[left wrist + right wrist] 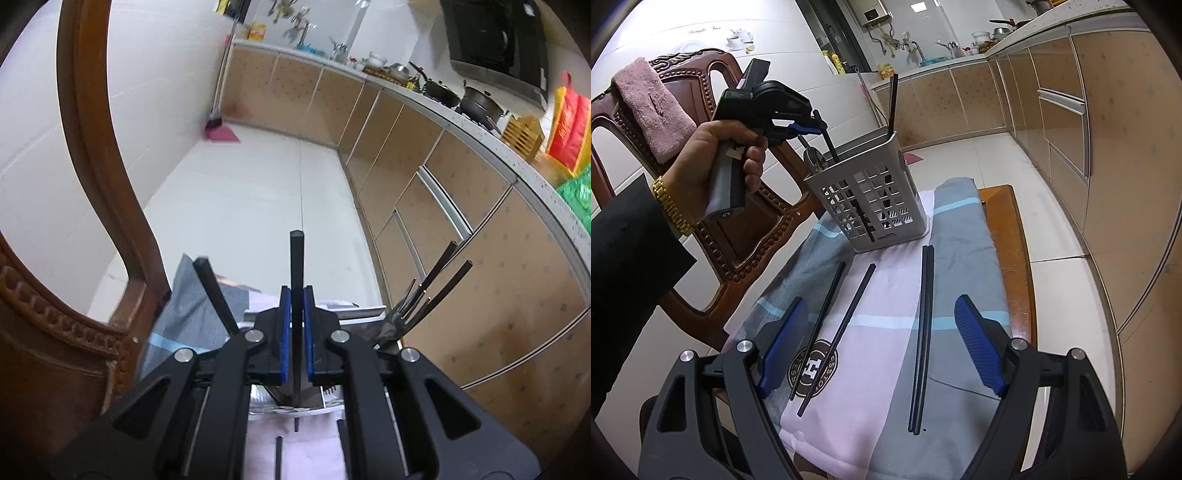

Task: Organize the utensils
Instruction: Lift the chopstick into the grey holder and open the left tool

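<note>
— Four black chopsticks (921, 336) lie on the patchwork cloth (886, 369) on the near side of the grey utensil caddy (871, 199), am I counting right?

— Yes. Two of them lie side by side and touching, nearer the caddy's right corner. The other two (831, 328) lie apart, slanting, nearer its left corner.

— And the left gripper (295, 321)?

— Its blue pads are pressed together on one more black chopstick (296, 266), which stands upright over the caddy's open top, lower end down inside.

— Anything else in the caddy?

— Another chopstick (214, 295) leans toward the wooden chair (701, 166) on the caddy's left. A fork (402, 308) and slim dark handles lean out at the caddy's right. A spoon bowl (814, 157) shows at the rim.

— The right gripper (879, 347)?

— Spread wide, holding nothing, over the cloth on the near side of the caddy, with the loose chopsticks showing between its fingers.

— Who holds the left one?

— A hand (727, 155) with a gold watchband (670, 206) and a dark sleeve, left of the caddy.
</note>
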Available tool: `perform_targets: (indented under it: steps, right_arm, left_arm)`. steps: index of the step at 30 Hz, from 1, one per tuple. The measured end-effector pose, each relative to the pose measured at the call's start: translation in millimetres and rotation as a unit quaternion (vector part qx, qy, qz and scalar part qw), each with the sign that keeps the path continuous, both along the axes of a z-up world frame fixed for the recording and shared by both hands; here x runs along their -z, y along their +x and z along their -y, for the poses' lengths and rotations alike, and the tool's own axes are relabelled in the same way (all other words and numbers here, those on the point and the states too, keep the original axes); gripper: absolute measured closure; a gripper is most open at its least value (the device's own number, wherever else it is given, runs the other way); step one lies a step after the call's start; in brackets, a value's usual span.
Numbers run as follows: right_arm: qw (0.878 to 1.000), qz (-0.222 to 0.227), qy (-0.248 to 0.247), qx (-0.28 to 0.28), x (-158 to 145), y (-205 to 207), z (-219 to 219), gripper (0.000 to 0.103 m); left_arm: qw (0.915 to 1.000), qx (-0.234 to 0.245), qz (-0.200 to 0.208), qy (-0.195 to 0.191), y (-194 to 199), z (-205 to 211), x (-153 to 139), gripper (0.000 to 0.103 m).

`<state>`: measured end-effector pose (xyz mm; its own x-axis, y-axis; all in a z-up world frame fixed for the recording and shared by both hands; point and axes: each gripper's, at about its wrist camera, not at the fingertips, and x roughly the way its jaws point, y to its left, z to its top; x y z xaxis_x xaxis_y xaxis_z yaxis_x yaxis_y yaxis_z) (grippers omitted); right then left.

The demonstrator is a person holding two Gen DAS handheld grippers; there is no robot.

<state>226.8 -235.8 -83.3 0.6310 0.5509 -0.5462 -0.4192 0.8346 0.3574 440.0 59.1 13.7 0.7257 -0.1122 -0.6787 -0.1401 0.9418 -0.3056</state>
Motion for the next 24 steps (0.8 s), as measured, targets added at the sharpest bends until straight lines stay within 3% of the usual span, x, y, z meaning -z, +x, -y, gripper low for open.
perform_targets:
  steps: [6,16,24]
  right_arm:
    - [1.000,-0.002,-0.001,-0.004,1,0,-2,0.023]
    - [1.000,-0.005,-0.005,-0.015,3,0,-6,0.023]
    - [1.000,-0.007,-0.008,-0.021,5,1,-9,0.023]
  left_arm:
    - [0.9979,-0.027,-0.021,-0.055,17,-28,14,0.097]
    - [0.9981,-0.029,0.032,-0.045,19,-39,-16,0.097]
    - [0.9928,-0.051,0.095,-0.052,-9,-43,-42,0.097]
